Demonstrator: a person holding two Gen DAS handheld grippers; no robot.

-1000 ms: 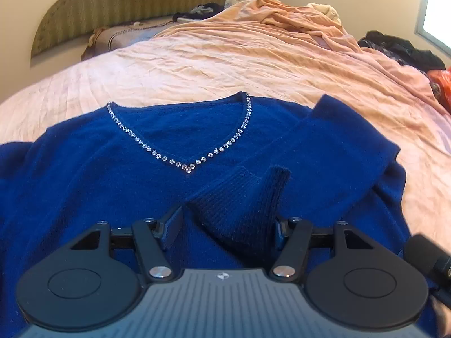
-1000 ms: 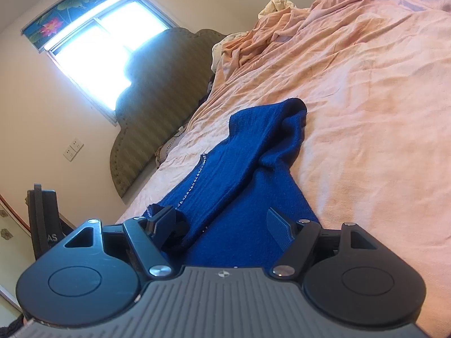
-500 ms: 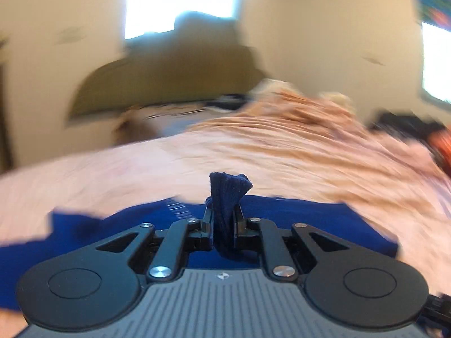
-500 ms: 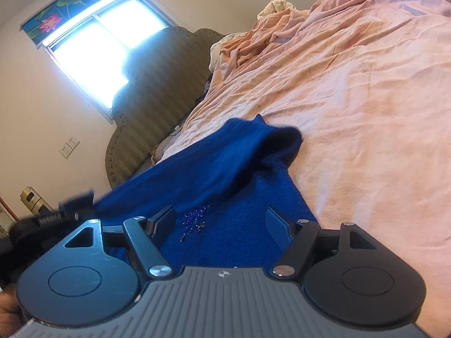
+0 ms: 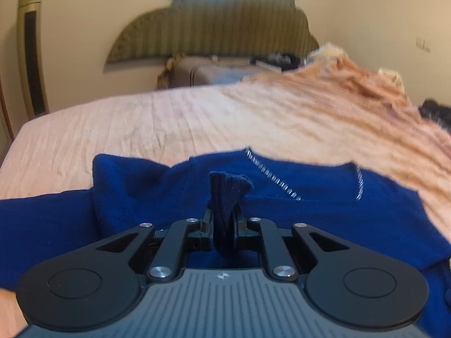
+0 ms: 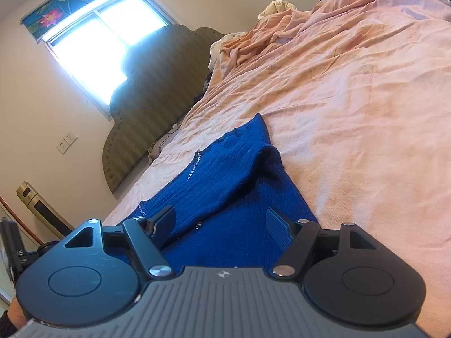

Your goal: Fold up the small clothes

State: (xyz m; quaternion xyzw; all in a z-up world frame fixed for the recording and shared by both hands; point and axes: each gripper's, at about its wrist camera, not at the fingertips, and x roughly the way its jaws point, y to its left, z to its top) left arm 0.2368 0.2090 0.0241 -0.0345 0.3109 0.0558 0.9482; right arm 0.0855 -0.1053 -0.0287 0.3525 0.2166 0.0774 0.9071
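A royal-blue knit sweater (image 5: pixel 324 211) with a rhinestone V-neck lies on the pink bedsheet (image 5: pixel 169 124). My left gripper (image 5: pixel 222 222) is shut on the ribbed cuff (image 5: pixel 228 186) of a sleeve, which sticks up between the closed jaws above the sweater's body. In the right wrist view the same sweater (image 6: pixel 225 174) stretches away with a folded ridge along its right side. My right gripper (image 6: pixel 221 222) hovers low over the near part of it, jaws wide apart, nothing between them.
A green striped headboard (image 5: pixel 225 25) and pillows stand at the far end of the bed. Rumpled peach bedding (image 6: pixel 282 36) and dark clothes (image 5: pixel 437 112) lie to the right. A tall gold fan unit (image 5: pixel 31 50) stands against the left wall.
My left gripper went from open around the sleeve cuff to shut on it and has carried it leftward across the sweater. The right gripper stayed open and barely moved.
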